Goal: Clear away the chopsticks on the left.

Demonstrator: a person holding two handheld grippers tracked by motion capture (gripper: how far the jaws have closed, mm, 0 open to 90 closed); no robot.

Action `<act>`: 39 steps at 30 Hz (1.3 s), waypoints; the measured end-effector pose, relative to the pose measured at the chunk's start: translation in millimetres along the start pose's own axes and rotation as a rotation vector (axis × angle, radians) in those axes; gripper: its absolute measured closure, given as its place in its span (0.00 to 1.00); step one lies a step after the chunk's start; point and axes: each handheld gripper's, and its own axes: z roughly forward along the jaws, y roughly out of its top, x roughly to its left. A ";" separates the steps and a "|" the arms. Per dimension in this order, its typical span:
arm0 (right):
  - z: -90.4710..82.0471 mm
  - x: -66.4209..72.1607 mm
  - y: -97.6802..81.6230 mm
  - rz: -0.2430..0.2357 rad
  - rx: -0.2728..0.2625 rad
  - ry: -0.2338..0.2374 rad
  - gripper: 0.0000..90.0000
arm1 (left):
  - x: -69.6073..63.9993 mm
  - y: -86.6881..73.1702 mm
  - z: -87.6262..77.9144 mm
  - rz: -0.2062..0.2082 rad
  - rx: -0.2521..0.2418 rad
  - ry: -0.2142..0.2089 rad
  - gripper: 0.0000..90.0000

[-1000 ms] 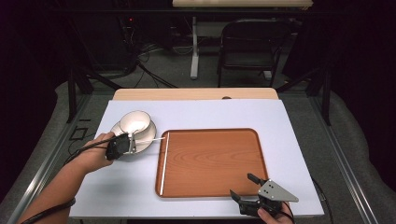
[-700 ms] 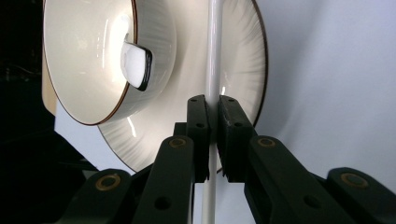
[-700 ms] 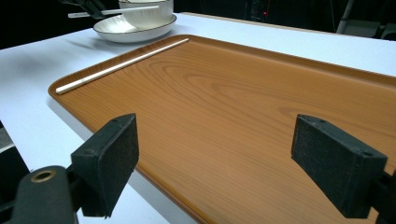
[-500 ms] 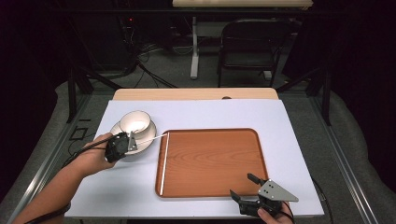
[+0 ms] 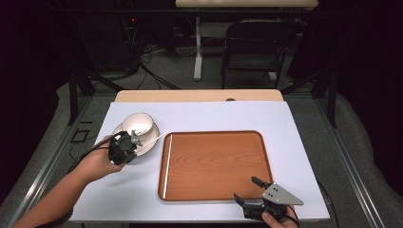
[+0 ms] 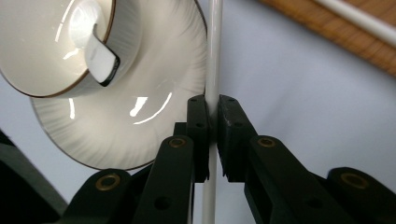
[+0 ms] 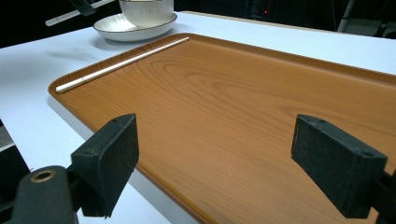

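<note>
Lifting slightly since a second ago, the left gripper [image 5: 124,147] in the high view holds one white chopstick [image 5: 153,139] over the saucer [image 5: 148,142], likely bound for the tray [image 5: 216,164]. Left gripper view: jaws clamped on it. Right gripper view: the right gripper [image 7: 229,163] gapes empty over the tray's near edge, and a second chopstick [image 7: 122,65] lies along the tray's left edge.

thin white chopstick [image 6: 214,60] held level over the saucer's [image 6: 154,121] edge.
</note>
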 end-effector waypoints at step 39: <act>-0.5 -0.7 -0.1 0.008 -0.001 0.003 0.16 | -13.2 36.0 43.3 -0.819 -0.026 -0.436 0.94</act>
